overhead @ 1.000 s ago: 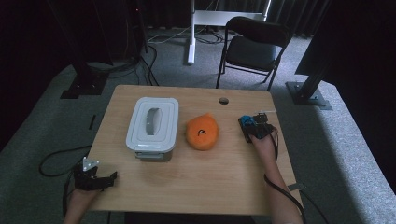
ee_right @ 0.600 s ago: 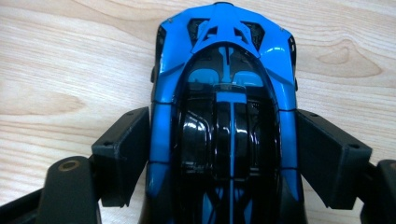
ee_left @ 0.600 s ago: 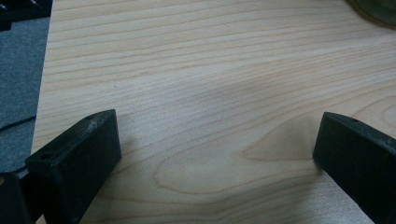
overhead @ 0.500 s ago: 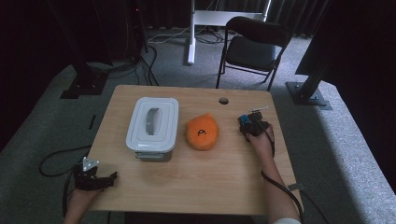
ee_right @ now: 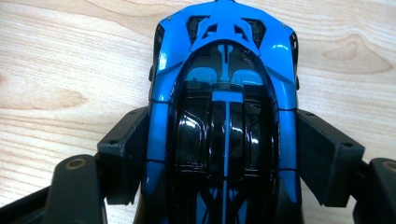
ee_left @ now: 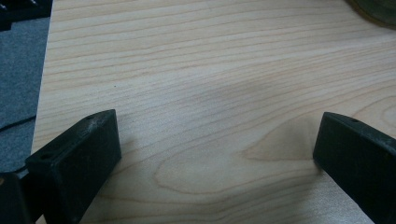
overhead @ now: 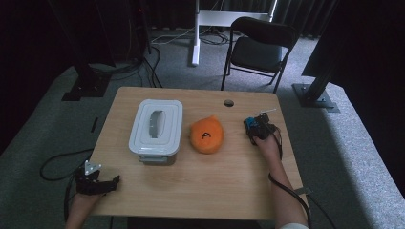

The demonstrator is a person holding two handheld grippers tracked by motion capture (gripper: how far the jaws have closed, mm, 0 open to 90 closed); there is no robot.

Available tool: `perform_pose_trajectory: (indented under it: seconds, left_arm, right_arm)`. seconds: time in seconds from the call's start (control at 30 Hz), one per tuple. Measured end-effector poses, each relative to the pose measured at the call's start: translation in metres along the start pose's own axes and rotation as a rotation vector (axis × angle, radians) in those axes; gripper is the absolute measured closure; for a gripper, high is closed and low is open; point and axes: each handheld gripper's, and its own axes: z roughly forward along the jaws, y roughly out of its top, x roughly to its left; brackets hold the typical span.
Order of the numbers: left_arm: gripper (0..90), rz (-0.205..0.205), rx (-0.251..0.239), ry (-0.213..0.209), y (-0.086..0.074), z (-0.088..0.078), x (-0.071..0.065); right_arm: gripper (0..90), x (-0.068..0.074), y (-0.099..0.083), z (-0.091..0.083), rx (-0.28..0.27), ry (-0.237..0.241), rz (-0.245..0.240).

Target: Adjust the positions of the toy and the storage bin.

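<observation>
A blue and black toy car (ee_right: 224, 93) lies on the wooden table (overhead: 200, 186) at its right side, also seen from above as the car (overhead: 251, 124). My right gripper (ee_right: 231, 140) has just been closing its jaws, and both black pads now press the car's flanks. From above, the right gripper (overhead: 257, 129) sits right of an orange plush ball (overhead: 207, 135). My left gripper (ee_left: 219, 140) hovers open over bare wood, with nothing between its fingers. In the high view, the left gripper (overhead: 111, 181) is at the table's front left corner.
A white lidded container (overhead: 156, 126) stands left of the orange ball. A round cable hole (overhead: 229, 102) is near the table's far edge. A black chair (overhead: 260, 45) and stand bases are on the carpet beyond the table.
The right hand with the car has shifted very slightly toward the orange ball. The left hand has kept still.
</observation>
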Motion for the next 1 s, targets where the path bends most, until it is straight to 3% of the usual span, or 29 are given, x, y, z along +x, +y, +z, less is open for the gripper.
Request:
perform_pose_trajectory:
  seconds: [0.4, 0.63, 0.7, 1.0]
  left_arm:
    - [1.2, 0.0, 0.0, 0.0, 0.0, 0.0, 0.0]
    - [1.2, 0.0, 0.0, 0.0, 0.0, 0.0, 0.0]
    - [1.2, 0.0, 0.0, 0.0, 0.0, 0.0, 0.0]
    - [1.2, 0.0, 0.0, 0.0, 0.0, 0.0, 0.0]
  right_arm:
    - [25.6, 0.0, -0.002, -0.004, 0.019, -0.022, 0.026]
    - [27.6, -0.003, -0.005, -0.015, 0.022, -0.046, 0.002]
    - [27.6, -0.007, -0.008, -0.016, 0.038, -0.021, 0.014]
    - [27.6, -0.017, -0.02, -0.039, 0.005, -0.019, 0.033]
